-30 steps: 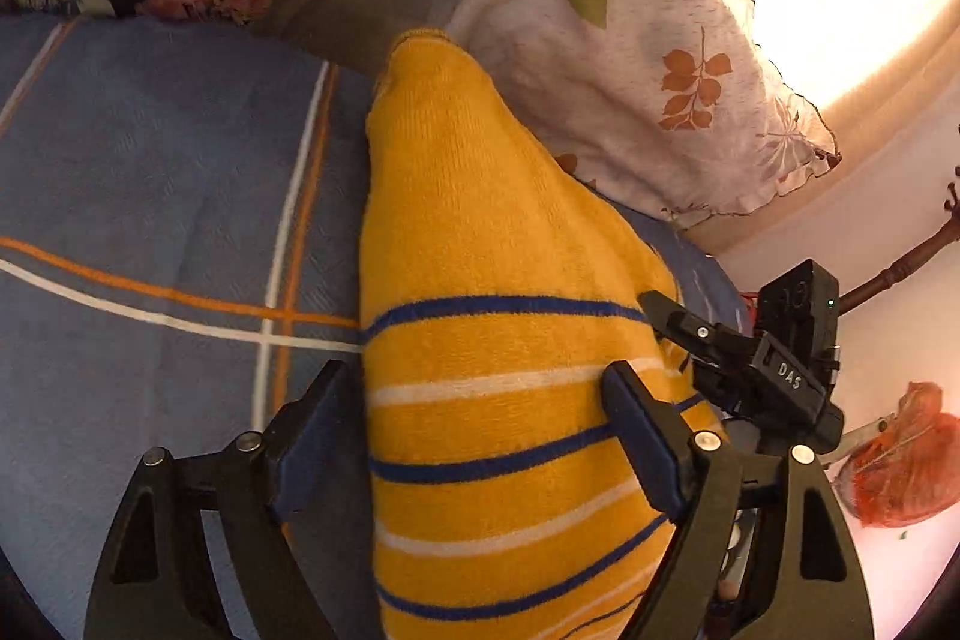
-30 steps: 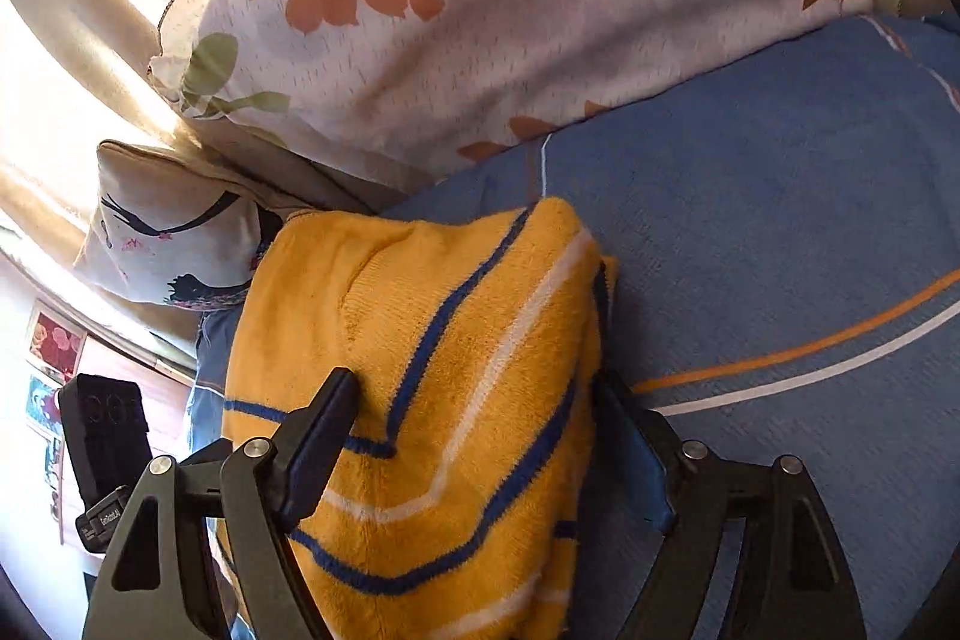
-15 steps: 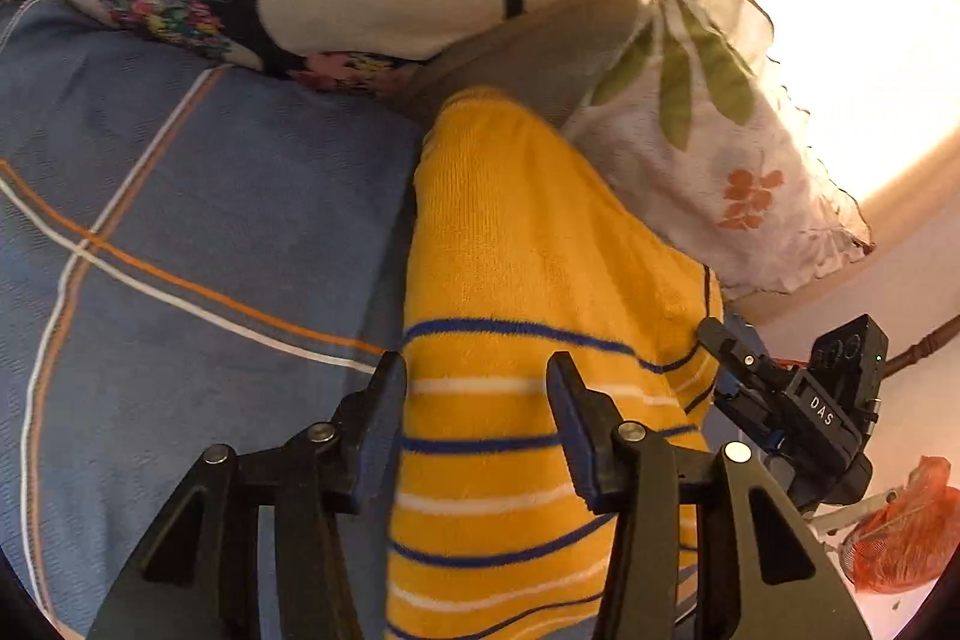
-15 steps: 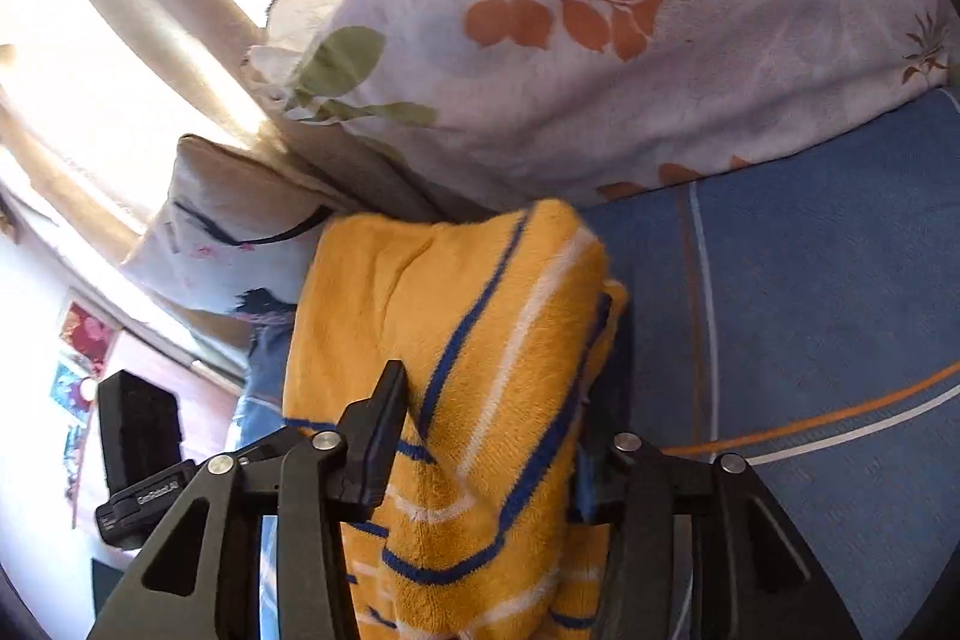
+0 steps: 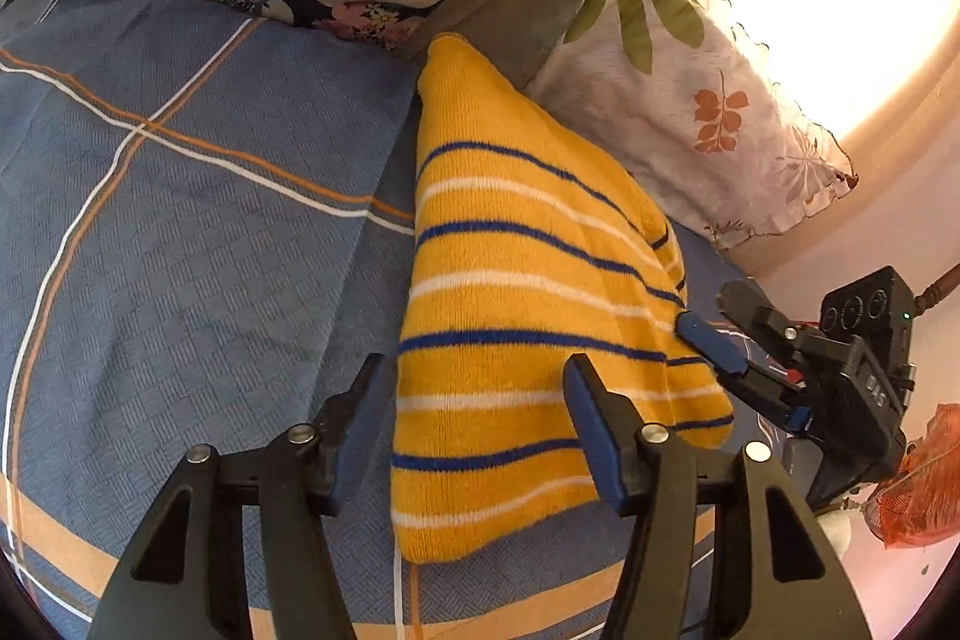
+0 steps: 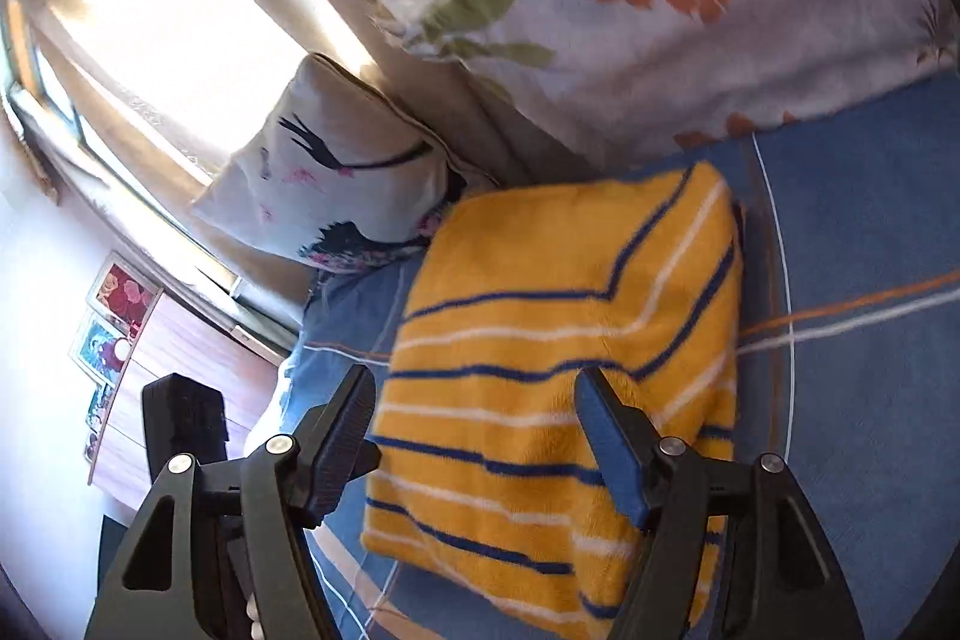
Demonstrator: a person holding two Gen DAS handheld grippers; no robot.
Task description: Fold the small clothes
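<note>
On the blue bedspread (image 5: 180,232) the yellow striped sweater (image 5: 516,316) lay folded beside the pillows (image 6: 690,16). I had my left claw (image 5: 474,394) and right claw (image 6: 474,406) spread wide, gripping nothing. That piece looked finished to me.

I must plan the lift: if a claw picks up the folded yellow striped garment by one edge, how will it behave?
The yellow striped garment looks like soft knit, so it would probably sag and unfold. Likely light. Its fuzzy surface should not slip on the blue bedcover.
</note>
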